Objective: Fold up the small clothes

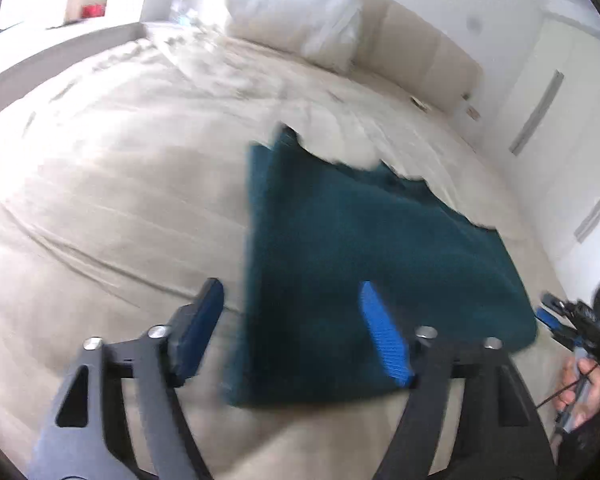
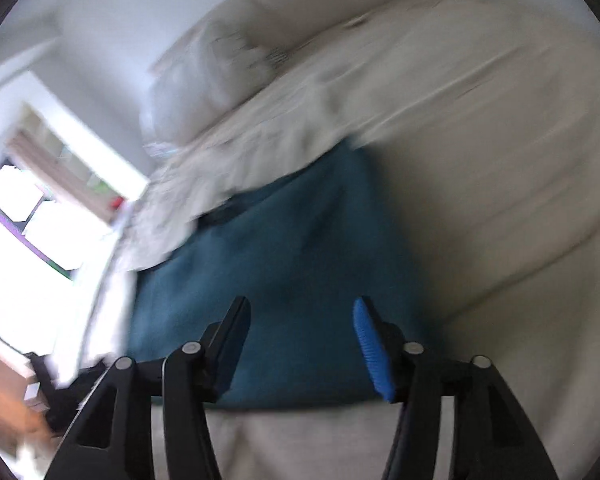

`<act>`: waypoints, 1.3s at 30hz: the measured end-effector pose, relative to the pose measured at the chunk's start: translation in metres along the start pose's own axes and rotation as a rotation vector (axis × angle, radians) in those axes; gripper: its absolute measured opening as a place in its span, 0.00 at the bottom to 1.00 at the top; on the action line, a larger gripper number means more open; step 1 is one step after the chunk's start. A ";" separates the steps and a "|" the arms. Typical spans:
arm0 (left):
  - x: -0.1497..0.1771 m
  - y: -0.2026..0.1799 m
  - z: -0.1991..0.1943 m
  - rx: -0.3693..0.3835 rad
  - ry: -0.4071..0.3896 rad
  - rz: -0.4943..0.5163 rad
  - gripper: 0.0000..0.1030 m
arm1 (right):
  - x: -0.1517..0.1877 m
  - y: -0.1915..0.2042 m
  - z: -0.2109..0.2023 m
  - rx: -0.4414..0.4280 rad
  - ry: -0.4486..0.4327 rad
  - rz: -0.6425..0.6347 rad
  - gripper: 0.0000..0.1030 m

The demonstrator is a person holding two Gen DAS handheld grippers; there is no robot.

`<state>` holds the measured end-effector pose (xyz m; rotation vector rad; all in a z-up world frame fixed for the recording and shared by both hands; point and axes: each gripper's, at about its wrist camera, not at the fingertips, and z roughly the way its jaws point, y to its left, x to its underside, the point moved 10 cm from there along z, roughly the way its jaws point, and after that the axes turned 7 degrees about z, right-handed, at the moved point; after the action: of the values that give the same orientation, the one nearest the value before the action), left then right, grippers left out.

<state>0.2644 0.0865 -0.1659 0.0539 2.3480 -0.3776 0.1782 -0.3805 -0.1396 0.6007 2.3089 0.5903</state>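
Note:
A dark teal garment (image 1: 364, 264) lies folded flat on the cream bed; it also shows in the right wrist view (image 2: 284, 264). My left gripper (image 1: 292, 300) is open and empty, hovering over the garment's near left edge. My right gripper (image 2: 300, 312) is open and empty above the garment's near edge. The right gripper also shows in the left wrist view (image 1: 568, 316) at the far right, held by a hand, beside the garment's right corner.
The cream bedsheet (image 1: 120, 200) is wrinkled around the garment. A white pillow (image 1: 300, 20) and padded headboard (image 1: 416, 52) lie at the far end. White wardrobe doors (image 1: 560, 92) stand to the right. A bright window (image 2: 24, 216) is on the left.

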 end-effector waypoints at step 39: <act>0.041 0.014 0.020 0.026 0.140 0.002 0.07 | 0.023 -0.038 0.004 0.101 0.082 -0.037 0.09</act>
<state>0.2500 0.0907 -0.2115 0.0982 2.4807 -0.4151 0.1553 -0.3971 -0.1747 0.5891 2.4335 0.4916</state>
